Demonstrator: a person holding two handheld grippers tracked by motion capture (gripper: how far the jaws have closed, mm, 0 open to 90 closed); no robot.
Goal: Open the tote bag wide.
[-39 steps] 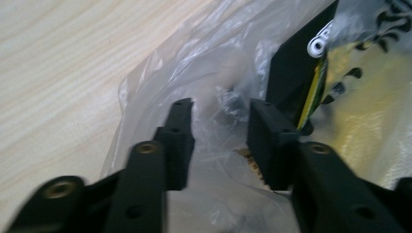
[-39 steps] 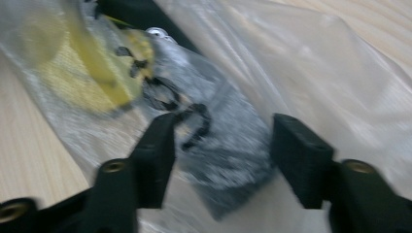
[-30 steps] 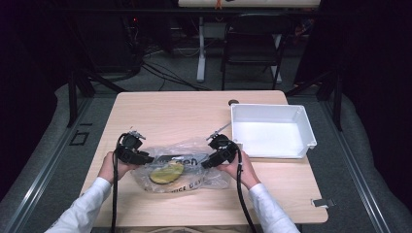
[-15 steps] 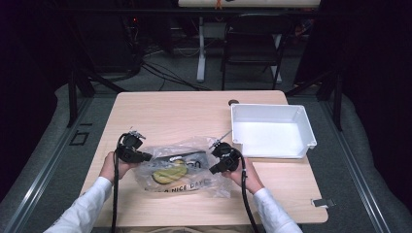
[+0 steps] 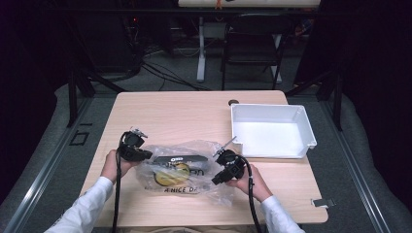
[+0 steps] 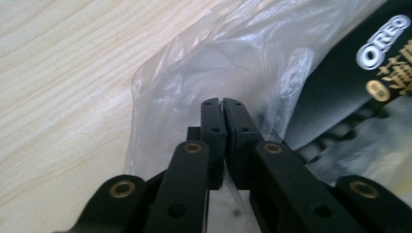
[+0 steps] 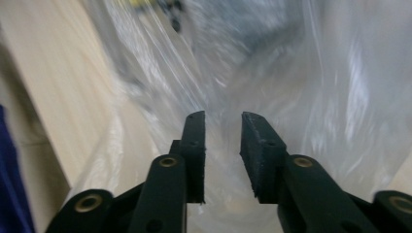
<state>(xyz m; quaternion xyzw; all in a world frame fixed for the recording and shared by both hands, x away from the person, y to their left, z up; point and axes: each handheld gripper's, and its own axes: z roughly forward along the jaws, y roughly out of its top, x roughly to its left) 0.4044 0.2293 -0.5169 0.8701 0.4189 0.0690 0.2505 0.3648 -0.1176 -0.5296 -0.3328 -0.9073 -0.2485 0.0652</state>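
Fingers first: the left gripper's (image 6: 219, 104) jaws are pressed together on a fold of the clear plastic bag (image 5: 187, 170), having just eased a hair after closing; the right gripper's (image 7: 222, 119) jaws stand a little apart, just reopening, with bag film around and between them, though that view is blurred, so whether the pads touch the film I cannot tell. On the wooden table (image 5: 180, 109), the bag lies near the front edge, its long axis running left to right between the two grippers. Inside it, a dark Oreo packet (image 6: 350, 73) lies along the same axis beside a round yellow item (image 5: 166, 175). To the right, apart from the bag, stands a white tray (image 5: 272, 114).
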